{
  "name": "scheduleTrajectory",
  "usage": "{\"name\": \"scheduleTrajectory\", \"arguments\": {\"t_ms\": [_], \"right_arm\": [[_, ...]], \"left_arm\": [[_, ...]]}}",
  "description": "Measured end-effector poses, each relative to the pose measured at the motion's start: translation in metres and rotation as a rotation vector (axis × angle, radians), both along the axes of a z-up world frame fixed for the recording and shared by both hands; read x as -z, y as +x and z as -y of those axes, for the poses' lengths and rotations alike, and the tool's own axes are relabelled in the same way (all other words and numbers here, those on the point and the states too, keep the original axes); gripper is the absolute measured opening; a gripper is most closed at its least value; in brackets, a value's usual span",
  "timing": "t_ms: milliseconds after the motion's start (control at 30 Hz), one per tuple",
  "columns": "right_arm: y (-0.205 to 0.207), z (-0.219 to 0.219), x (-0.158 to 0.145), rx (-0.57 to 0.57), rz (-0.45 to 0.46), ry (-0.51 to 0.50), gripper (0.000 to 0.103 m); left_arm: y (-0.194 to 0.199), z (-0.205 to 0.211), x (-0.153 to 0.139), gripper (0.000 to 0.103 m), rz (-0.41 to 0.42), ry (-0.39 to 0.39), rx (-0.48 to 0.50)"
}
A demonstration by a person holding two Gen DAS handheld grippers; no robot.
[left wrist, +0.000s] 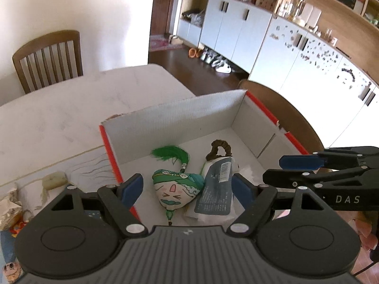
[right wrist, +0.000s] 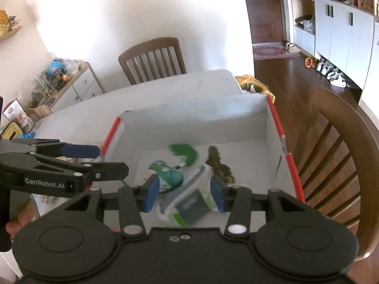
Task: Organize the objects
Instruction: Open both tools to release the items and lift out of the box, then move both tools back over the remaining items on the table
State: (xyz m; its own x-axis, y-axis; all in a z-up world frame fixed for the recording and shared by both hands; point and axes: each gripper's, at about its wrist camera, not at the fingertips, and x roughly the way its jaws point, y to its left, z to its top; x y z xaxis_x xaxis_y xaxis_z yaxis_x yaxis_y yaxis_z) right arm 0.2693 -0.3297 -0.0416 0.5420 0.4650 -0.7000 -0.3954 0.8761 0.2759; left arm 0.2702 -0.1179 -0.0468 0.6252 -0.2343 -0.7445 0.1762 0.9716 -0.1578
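Note:
A white cardboard box (left wrist: 177, 116) (right wrist: 189, 123) with red edges stands on the pale table. On its floor lie a heart-shaped green sachet (left wrist: 176, 189) (right wrist: 170, 177) with a cartoon face and a green tassel, a grey-blue packet (left wrist: 215, 189) (right wrist: 191, 206) with a barcode, and a brown scrunchie (left wrist: 219, 149) (right wrist: 218, 163). My left gripper (left wrist: 187, 184) (right wrist: 94, 161) hangs open above the box's near left part, nothing between its fingers. My right gripper (right wrist: 184, 187) (left wrist: 296, 165) is also above the box, its jaws apart and clear of the packet below.
Left of the box lie a beige lump (left wrist: 54, 179) and small toys on a drawing. A wooden chair (left wrist: 47, 59) stands at the table's far side and another (right wrist: 336, 153) just right of the box. White cabinets (left wrist: 236, 28) line the far wall.

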Motion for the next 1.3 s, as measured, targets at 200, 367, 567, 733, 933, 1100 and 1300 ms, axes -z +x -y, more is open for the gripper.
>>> {"name": "scheduleTrajectory", "arguments": {"t_ms": [200, 367, 567, 733, 933, 1100, 1300], "right_arm": [[-0.021, -0.019, -0.014, -0.005, 0.039, 0.012, 0.056], [-0.035, -0.04, -0.023, -0.018, 0.073, 0.007, 0.064], [-0.052, -0.071, -0.032, -0.04, 0.1, 0.018, 0.077], [-0.065, -0.099, -0.036, -0.066, 0.11, 0.021, 0.089], [-0.077, -0.129, -0.035, -0.083, 0.11, 0.021, 0.096], [-0.083, -0.153, -0.03, -0.094, 0.103, 0.015, 0.096], [-0.092, -0.182, -0.022, -0.104, 0.098, -0.009, 0.096]], "left_arm": [[-0.028, -0.02, -0.016, 0.082, 0.058, -0.018, -0.016], [-0.05, -0.041, -0.027, 0.082, 0.086, -0.048, -0.04], [-0.08, -0.071, -0.038, 0.085, 0.127, -0.046, -0.07], [-0.102, -0.098, -0.04, 0.091, 0.142, -0.049, -0.1], [-0.122, -0.139, -0.036, 0.102, 0.142, -0.075, -0.159], [-0.138, -0.172, -0.031, 0.103, 0.151, -0.08, -0.212], [-0.152, -0.206, -0.015, 0.103, 0.129, -0.067, -0.267]]}}
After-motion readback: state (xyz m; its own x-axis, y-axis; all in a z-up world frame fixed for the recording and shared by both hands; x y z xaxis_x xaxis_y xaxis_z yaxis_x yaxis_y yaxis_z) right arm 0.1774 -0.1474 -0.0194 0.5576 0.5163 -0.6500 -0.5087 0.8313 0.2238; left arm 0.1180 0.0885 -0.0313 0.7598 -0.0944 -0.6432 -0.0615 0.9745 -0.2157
